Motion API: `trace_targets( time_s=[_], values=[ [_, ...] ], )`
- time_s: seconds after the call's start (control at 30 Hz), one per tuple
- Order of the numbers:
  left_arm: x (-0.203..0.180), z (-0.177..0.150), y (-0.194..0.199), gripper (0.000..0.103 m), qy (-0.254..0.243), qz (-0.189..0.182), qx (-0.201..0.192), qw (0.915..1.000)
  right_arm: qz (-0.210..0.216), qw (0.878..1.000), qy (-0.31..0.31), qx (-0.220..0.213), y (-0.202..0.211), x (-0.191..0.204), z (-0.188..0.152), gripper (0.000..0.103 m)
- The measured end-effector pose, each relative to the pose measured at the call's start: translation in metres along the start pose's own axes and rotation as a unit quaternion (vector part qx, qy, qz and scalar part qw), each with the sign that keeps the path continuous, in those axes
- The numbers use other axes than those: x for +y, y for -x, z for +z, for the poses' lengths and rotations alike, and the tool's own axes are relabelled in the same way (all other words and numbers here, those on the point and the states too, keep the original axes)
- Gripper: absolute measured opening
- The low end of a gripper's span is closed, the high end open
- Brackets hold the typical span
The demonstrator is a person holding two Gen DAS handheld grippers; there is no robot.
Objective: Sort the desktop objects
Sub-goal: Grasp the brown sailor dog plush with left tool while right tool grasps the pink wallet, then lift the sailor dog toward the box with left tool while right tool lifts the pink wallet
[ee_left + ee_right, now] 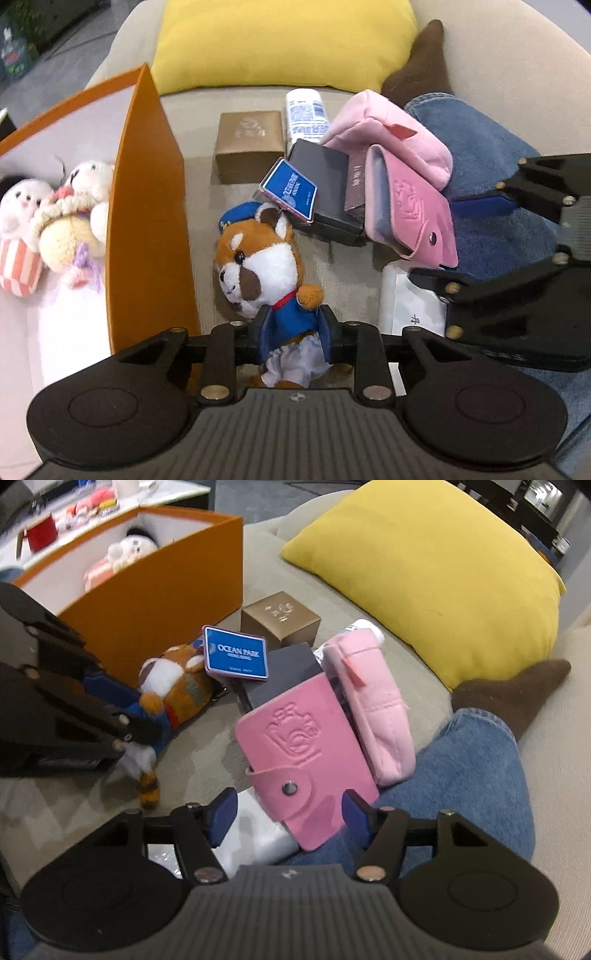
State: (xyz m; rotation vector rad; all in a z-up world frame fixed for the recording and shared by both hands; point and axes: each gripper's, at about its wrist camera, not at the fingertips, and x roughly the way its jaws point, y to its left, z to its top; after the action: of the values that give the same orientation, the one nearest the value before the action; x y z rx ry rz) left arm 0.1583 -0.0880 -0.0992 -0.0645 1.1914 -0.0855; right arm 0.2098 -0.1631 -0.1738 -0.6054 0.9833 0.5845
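A red-panda plush [258, 266] in a blue jacket lies on the beige seat beside the orange box [147, 221]. My left gripper [295, 328] is shut on the plush's body, its pads pressing the blue jacket from both sides. The same grip shows at the left of the right wrist view, left gripper [144, 716] on the plush [173, 683]. A pink snap card holder [299, 746] leans on a black box [288, 672]. My right gripper [290, 808] stands open, its fingers either side of the holder's lower end.
The orange box holds several plush toys [55, 229]. A gold box [249, 144], white bottle [304, 110], blue Ocean Park tag [236, 653], pink pouch [376, 709] and white packet [255, 834] crowd the seat. A yellow cushion [424, 565] sits behind; a person's jeans leg [461, 775] lies at the right.
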Motion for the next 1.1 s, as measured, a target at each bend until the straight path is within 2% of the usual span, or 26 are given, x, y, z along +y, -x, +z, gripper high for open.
trace_targets(
  time_s=[0.13, 0.23, 0.3, 0.4, 0.47, 0.5, 0.6, 0.67, 0.73, 0.8, 0.9, 1.1],
  values=[
    [-0.002, 0.001, -0.004, 0.032, 0.034, 0.010, 0.015, 0.9993, -0.022, 0.999, 0.030, 0.024, -0.017, 0.006, 0.013, 0.065],
    [-0.004, 0.003, -0.011, 0.039, 0.040, 0.026, 0.025, 0.9985, -0.037, 0.998, 0.039, 0.028, -0.027, 0.009, 0.017, 0.075],
    [-0.007, 0.004, -0.015, 0.050, 0.044, 0.038, 0.029, 0.9979, -0.055, 0.997, 0.043, 0.025, -0.032, 0.011, 0.017, 0.076],
    [-0.011, 0.005, -0.021, 0.051, 0.049, 0.051, 0.031, 0.9970, -0.077, 0.995, 0.050, 0.026, -0.040, 0.014, 0.015, 0.076],
    [-0.011, 0.006, -0.024, 0.051, 0.050, 0.055, 0.036, 0.9966, -0.090, 0.994, 0.061, 0.022, -0.041, 0.017, 0.011, 0.074],
    [-0.012, 0.006, -0.025, 0.051, 0.050, 0.056, 0.039, 0.9964, -0.098, 0.993, 0.064, 0.019, -0.040, 0.018, 0.010, 0.068],
    [-0.009, 0.004, -0.026, 0.049, 0.051, 0.057, 0.035, 0.9965, -0.085, 0.995, 0.050, 0.011, -0.032, 0.010, 0.008, 0.062],
    [-0.007, 0.002, -0.024, 0.046, 0.053, 0.055, 0.029, 0.9967, -0.073, 0.996, 0.040, 0.007, -0.023, 0.006, 0.007, 0.054],
    [-0.006, 0.002, -0.023, 0.044, 0.051, 0.052, 0.023, 0.9970, -0.066, 0.997, 0.032, -0.001, -0.012, 0.000, 0.009, 0.039],
    [-0.005, 0.002, -0.021, 0.041, 0.053, 0.051, 0.017, 0.9972, -0.065, 0.998, 0.021, -0.007, 0.000, -0.007, 0.011, 0.030],
    [-0.004, 0.001, -0.015, 0.032, 0.053, 0.047, 0.002, 0.9975, -0.036, 0.999, -0.023, -0.011, 0.015, -0.019, 0.009, 0.028],
    [0.003, -0.003, 0.009, 0.027, 0.059, 0.014, -0.031, 0.9977, -0.001, 0.995, -0.096, -0.029, 0.045, -0.026, 0.008, 0.026]
  ],
)
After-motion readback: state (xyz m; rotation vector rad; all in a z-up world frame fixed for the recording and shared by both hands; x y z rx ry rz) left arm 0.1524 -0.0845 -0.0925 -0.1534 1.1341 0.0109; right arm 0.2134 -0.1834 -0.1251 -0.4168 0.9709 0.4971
